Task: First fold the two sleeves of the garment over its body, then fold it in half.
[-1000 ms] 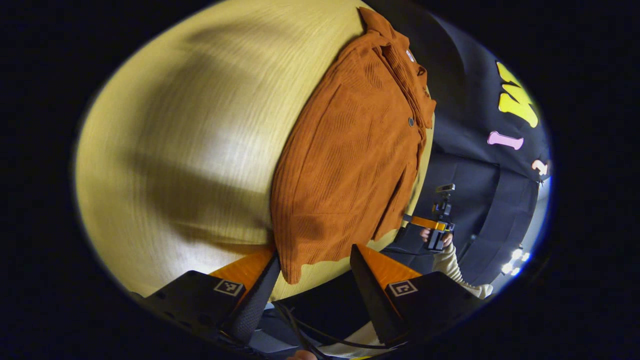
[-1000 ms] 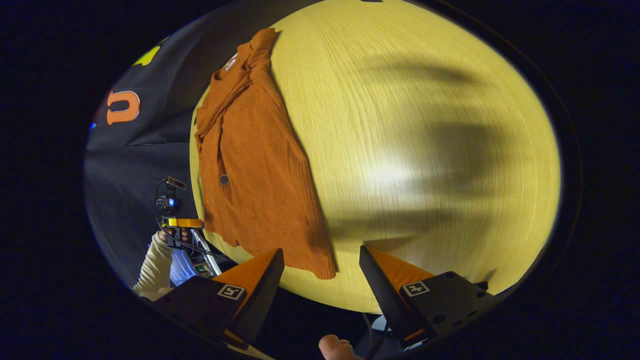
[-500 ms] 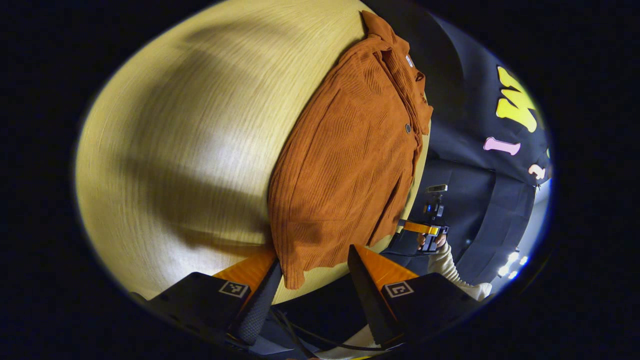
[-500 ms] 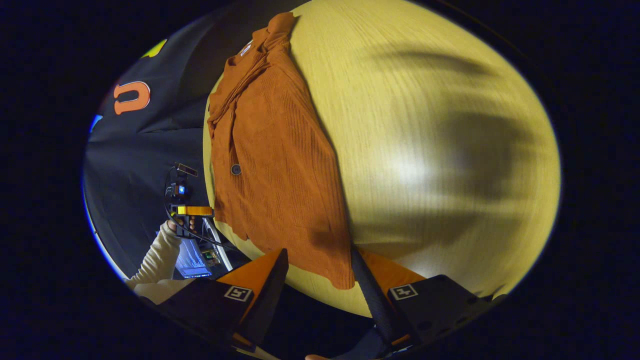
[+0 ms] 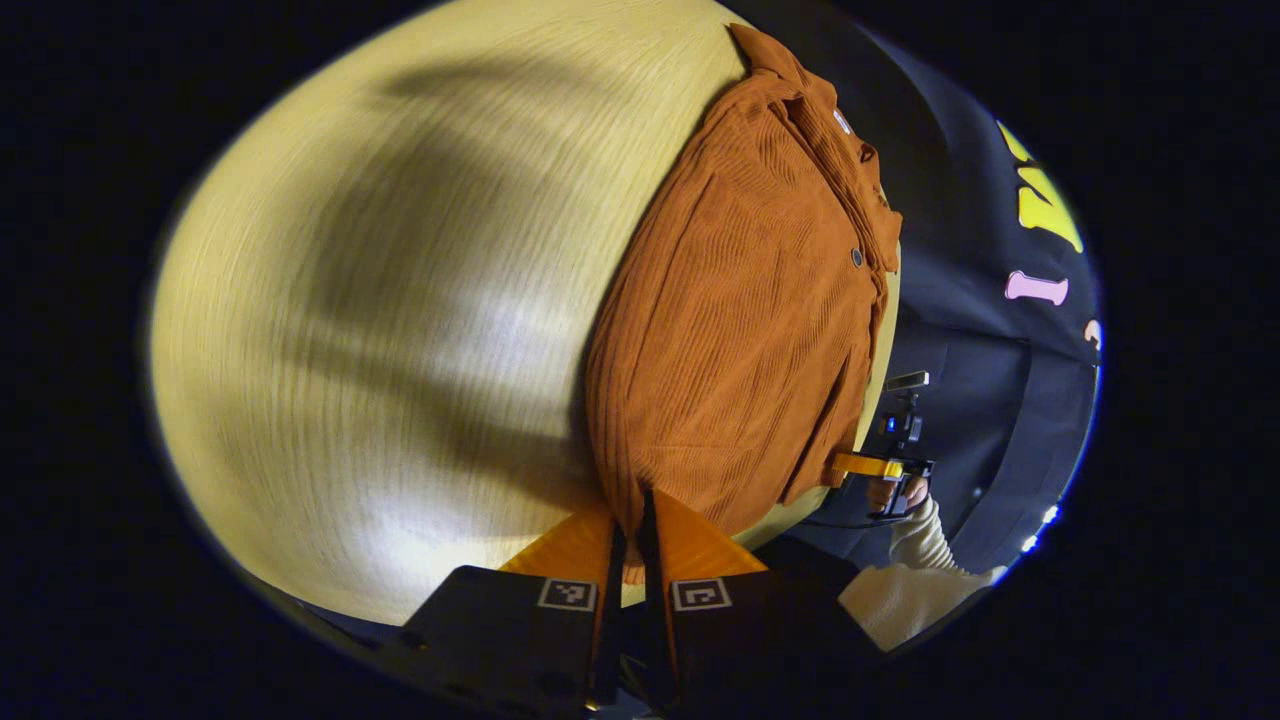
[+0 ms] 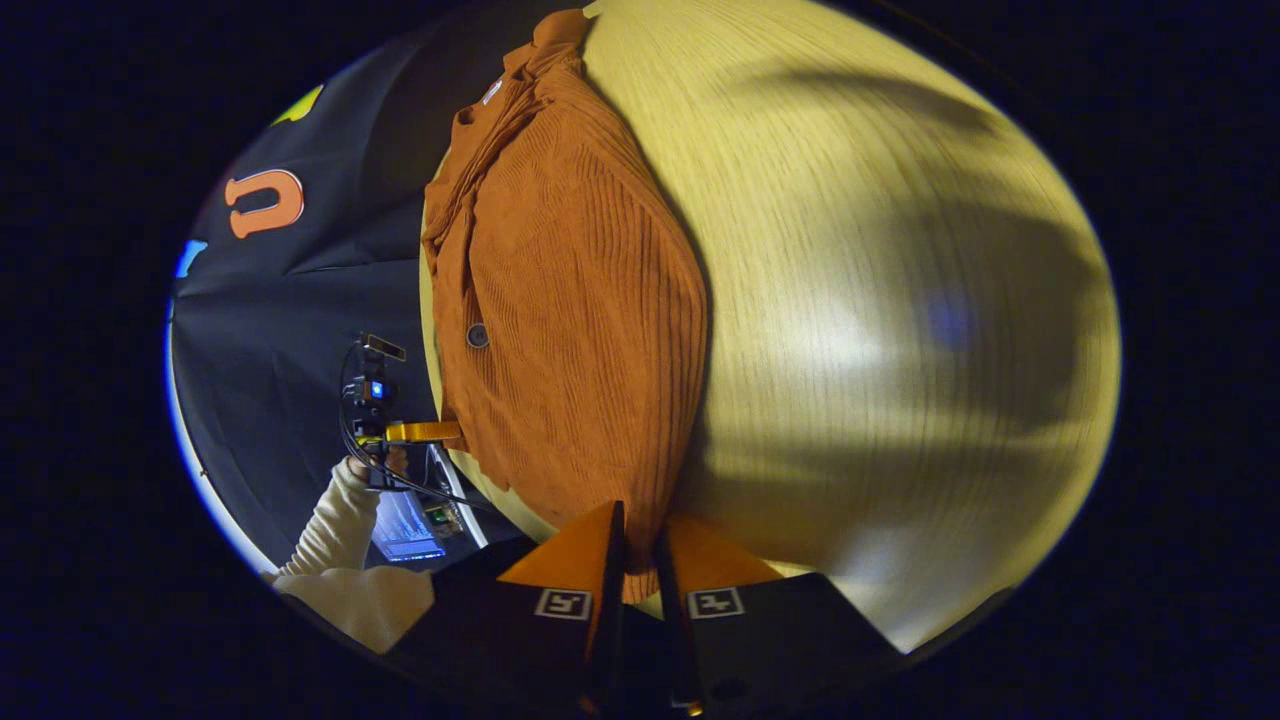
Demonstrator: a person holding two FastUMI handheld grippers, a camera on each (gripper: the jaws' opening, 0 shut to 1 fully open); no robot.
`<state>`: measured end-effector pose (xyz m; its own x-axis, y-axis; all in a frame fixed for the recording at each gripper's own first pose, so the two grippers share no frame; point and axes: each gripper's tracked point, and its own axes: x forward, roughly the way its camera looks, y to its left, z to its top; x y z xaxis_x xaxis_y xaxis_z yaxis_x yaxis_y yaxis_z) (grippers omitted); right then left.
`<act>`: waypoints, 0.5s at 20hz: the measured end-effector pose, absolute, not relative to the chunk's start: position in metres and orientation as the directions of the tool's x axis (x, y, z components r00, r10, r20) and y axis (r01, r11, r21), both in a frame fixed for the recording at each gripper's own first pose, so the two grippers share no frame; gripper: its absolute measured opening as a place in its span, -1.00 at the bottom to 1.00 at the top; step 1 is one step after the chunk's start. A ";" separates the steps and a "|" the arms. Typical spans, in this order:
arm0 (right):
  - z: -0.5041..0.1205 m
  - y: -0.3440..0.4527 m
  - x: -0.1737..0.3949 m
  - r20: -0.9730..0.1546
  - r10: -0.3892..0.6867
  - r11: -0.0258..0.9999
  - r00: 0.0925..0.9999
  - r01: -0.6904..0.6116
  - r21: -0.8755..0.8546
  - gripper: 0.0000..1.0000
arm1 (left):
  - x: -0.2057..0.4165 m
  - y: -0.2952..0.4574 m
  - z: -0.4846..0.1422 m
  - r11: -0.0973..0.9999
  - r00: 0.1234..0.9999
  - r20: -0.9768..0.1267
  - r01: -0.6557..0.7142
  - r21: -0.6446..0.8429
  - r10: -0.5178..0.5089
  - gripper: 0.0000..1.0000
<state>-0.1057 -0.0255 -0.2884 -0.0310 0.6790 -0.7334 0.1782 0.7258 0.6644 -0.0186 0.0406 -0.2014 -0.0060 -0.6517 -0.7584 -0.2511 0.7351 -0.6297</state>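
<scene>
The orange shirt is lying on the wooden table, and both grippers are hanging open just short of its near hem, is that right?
Not quite. The orange shirt does lie on the wooden table, but neither gripper is open. The left gripper, in the left gripper view, and the right gripper, in the right gripper view, are each shut on the shirt's near hem.
</scene>
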 end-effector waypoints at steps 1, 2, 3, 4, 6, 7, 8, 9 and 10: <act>-0.287 -0.029 -0.103 -0.739 0.674 0.730 -0.024 0.175 0.660 -0.80 | -0.019 0.040 -0.203 0.747 0.003 -0.769 -0.237 -0.622 -0.639 -0.73; -0.288 -0.030 -0.099 -0.736 0.676 0.727 -0.019 0.174 0.664 -0.80 | -0.020 0.040 -0.207 0.762 0.008 -0.781 -0.219 -0.610 -0.624 -0.72; -0.289 -0.025 -0.100 -0.728 0.686 0.717 -0.006 0.178 0.674 -0.84 | -0.019 0.039 -0.209 0.775 0.010 -0.793 -0.203 -0.598 -0.610 -0.80; -0.291 -0.022 -0.098 -0.727 0.687 0.715 -0.005 0.181 0.675 -0.87 | -0.018 0.038 -0.211 0.785 0.012 -0.801 -0.189 -0.589 -0.598 -0.83; -0.290 -0.017 -0.099 -0.729 0.684 0.719 -0.001 0.167 0.674 -0.91 | -0.017 0.034 -0.212 0.806 0.039 -0.818 -0.152 -0.572 -0.573 -0.86; -0.290 -0.016 -0.099 -0.731 0.682 0.722 0.001 0.160 0.673 -0.91 | -0.017 0.033 -0.214 0.817 0.050 -0.825 -0.123 -0.564 -0.563 -0.89; -0.291 -0.014 -0.097 -0.732 0.681 0.722 0.003 0.161 0.673 -0.91 | -0.015 0.033 -0.215 0.824 0.060 -0.831 -0.112 -0.556 -0.552 -0.90; -0.290 -0.016 -0.096 -0.731 0.682 0.720 0.005 0.169 0.673 -0.91 | -0.014 0.032 -0.214 0.829 0.065 -0.837 -0.113 -0.547 -0.543 -0.92; -0.290 -0.018 -0.097 -0.731 0.683 0.718 0.008 0.175 0.673 -0.90 | -0.013 0.031 -0.213 0.834 0.071 -0.842 -0.116 -0.539 -0.535 -0.92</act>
<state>-0.0969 -0.0181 -0.2899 0.0080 0.6828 -0.7306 0.1746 0.7184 0.6733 -0.0134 0.0314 -0.2133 0.0712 -0.5347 -0.8420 -0.1157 0.8340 -0.5395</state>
